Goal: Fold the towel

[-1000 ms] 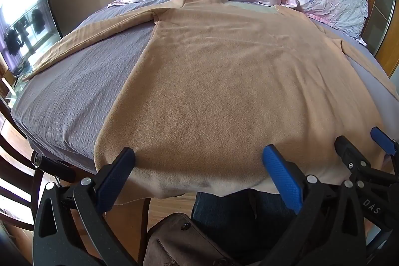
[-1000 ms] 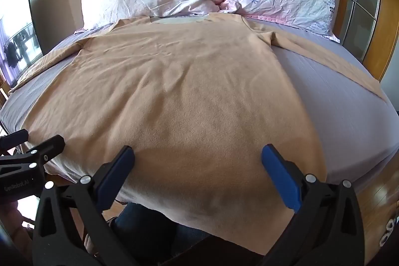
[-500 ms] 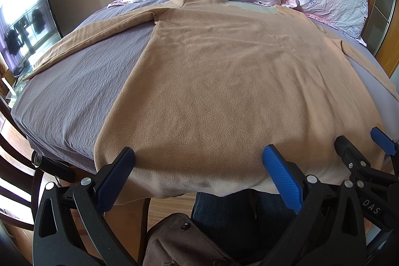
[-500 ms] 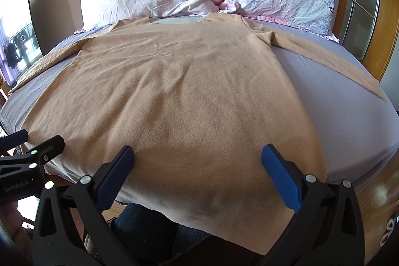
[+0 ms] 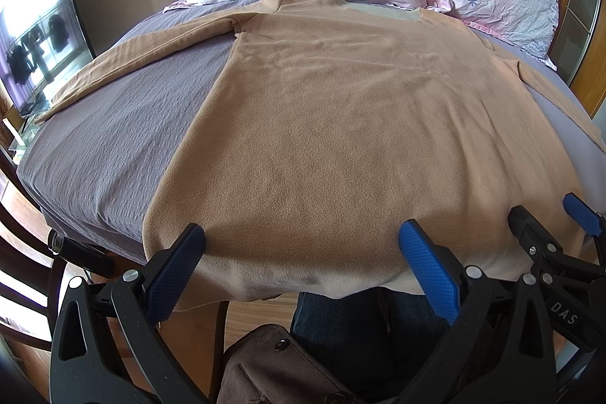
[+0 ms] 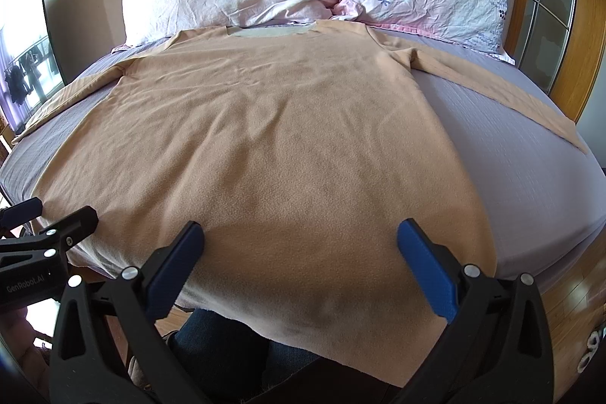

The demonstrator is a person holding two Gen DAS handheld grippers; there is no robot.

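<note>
We see the tan long-sleeved garment (image 5: pixel 341 124) spread flat on the bed (image 5: pixel 113 139), its near hem hanging off the edge, hiding our legs. The left hand-held gripper (image 5: pixel 303 252) and right hand-held gripper (image 6: pixel 301 252) hover wide apart, empty.

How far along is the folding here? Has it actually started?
Hardly started. Done: the tan long-sleeved garment lies spread flat on the bed, sleeves out. In hand: nothing; the left gripper and right gripper hover open over its near hem. Left: every fold.
</note>
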